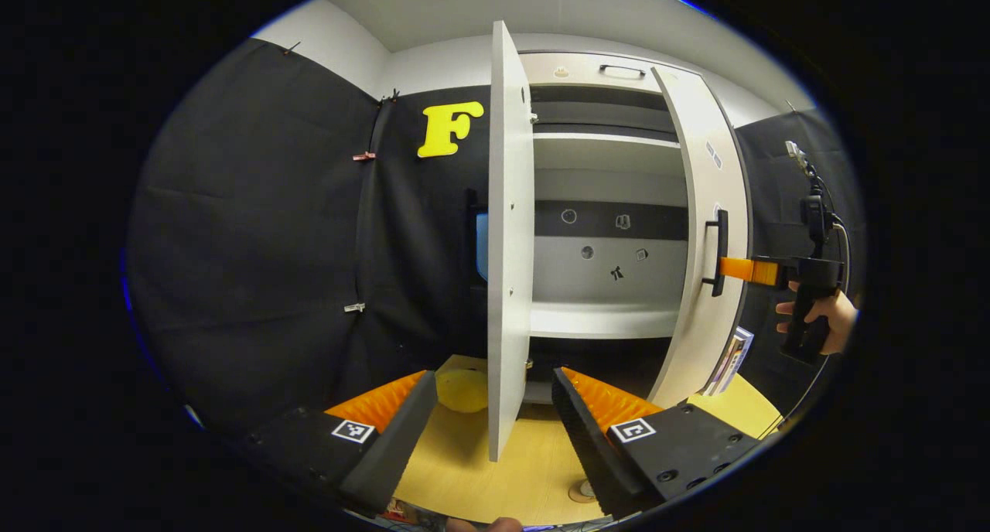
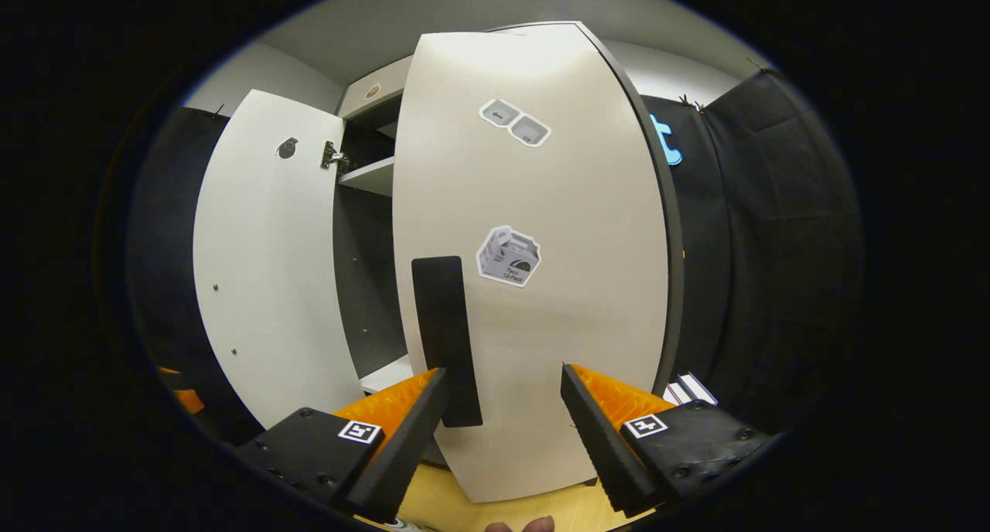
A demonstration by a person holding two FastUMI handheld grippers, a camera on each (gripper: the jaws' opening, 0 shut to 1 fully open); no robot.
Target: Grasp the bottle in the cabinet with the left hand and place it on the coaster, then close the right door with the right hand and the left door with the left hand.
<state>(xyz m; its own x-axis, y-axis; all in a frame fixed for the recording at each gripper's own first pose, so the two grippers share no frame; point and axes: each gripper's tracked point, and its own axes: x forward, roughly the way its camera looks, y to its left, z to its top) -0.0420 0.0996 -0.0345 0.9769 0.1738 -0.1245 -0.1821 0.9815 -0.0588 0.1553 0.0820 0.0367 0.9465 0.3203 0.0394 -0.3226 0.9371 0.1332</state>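
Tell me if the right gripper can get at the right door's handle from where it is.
Probably yes. The right gripper is open and right up against the right door, with the handle just ahead beside one finger. Nothing stands between them; the left gripper view shows it at the handle too.

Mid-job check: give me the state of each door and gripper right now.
left door: wide open, edge-on to the left gripper
right door: partly open
right gripper: open, at the right door's handle
left gripper: open, holding nothing
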